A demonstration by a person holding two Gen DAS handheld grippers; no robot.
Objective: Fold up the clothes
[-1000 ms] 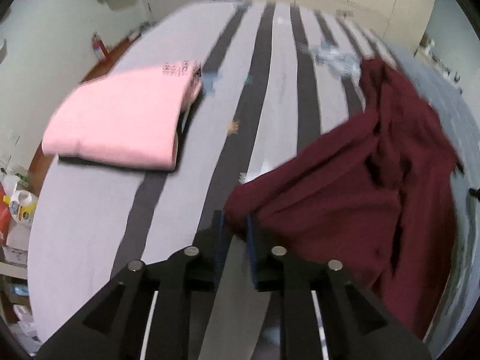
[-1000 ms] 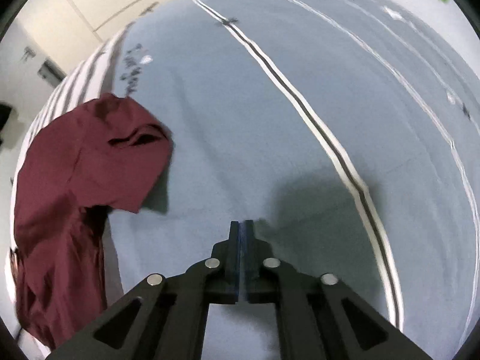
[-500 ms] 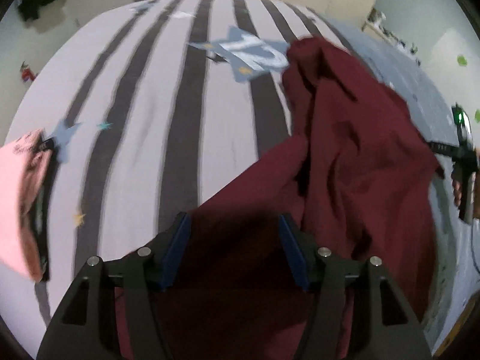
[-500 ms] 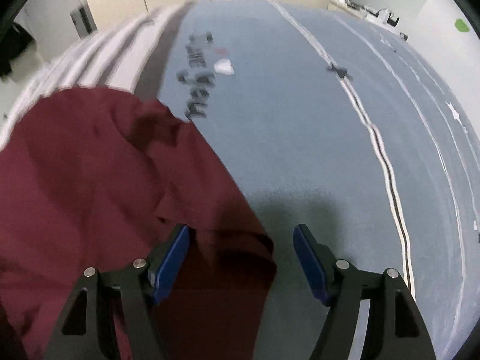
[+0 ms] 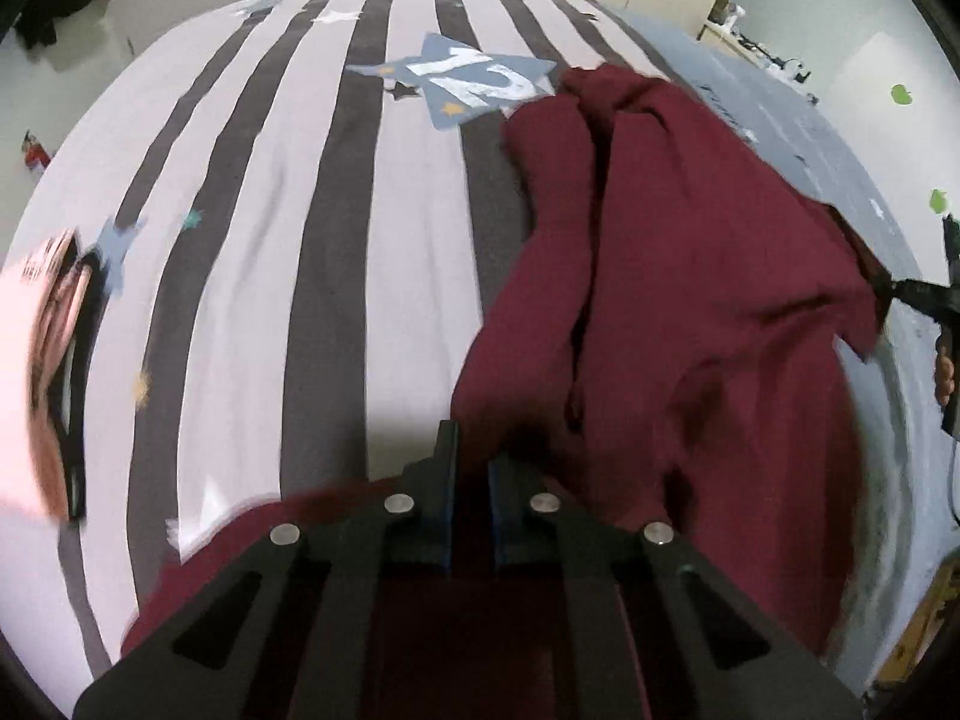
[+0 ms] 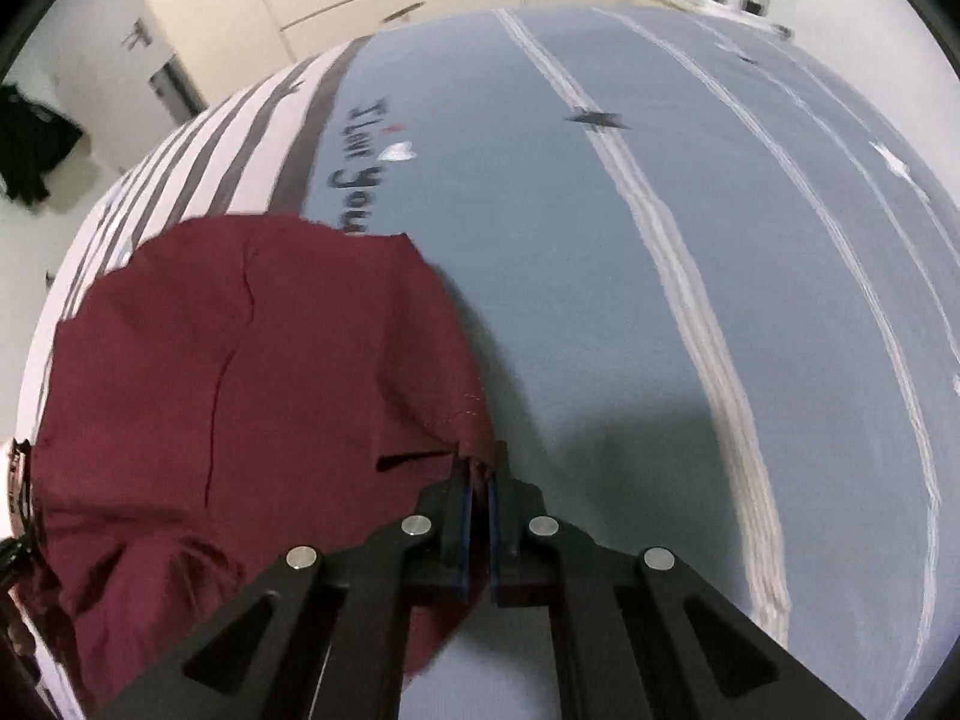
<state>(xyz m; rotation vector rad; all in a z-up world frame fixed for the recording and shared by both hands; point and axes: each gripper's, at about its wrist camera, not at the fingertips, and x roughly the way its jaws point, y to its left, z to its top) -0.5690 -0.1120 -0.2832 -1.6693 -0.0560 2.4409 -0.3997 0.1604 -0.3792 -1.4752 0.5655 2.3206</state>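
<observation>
A crumpled maroon garment (image 5: 690, 300) lies across the bed, spreading from the striped part onto the blue-grey part. In the left wrist view my left gripper (image 5: 471, 450) points down at its near edge, jaws closing with maroon cloth pinched between the blue pads. In the right wrist view my right gripper (image 6: 480, 468) is closing on a stitched hem corner of the same garment (image 6: 240, 360), which is lifted a little off the cover. That right gripper also shows at the far right of the left wrist view as a black tool (image 5: 918, 294) with cloth in its tip.
A folded pink garment (image 5: 24, 360) rests on something dark at the left edge of the grey-and-white striped bedding (image 5: 270, 240). The blue-grey cover (image 6: 600, 300) with white lines stretches to the right. Cupboards and walls stand beyond the bed.
Half a second ago both grippers stood open over the maroon cloth; now both have closed onto it. The left view has swung right, leaving the pink stack at the left edge.
</observation>
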